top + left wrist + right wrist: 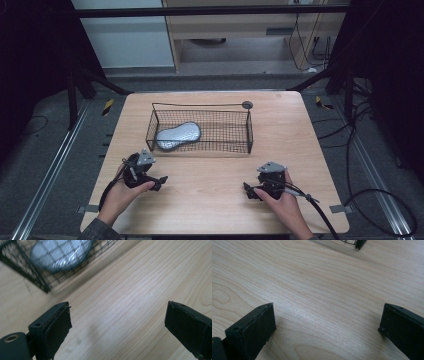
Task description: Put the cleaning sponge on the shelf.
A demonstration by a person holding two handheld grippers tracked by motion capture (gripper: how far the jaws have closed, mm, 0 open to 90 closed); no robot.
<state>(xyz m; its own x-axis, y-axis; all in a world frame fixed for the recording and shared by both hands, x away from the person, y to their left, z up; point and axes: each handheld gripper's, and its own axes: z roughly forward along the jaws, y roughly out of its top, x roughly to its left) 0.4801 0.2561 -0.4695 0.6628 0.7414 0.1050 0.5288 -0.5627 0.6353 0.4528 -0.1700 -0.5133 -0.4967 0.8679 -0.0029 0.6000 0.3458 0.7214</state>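
My left gripper (159,181) sits wide open, empty, on the surface (210,200); right gripper (248,191) likewise. Pad (178,135) lies in the basket (249,131), left end, long axis left-right, just ahead of my left, the nearer one.

Left gripper (159,182) and right gripper (248,190) are resting low, well apart, jaws spread wide, each gripped by a hand.
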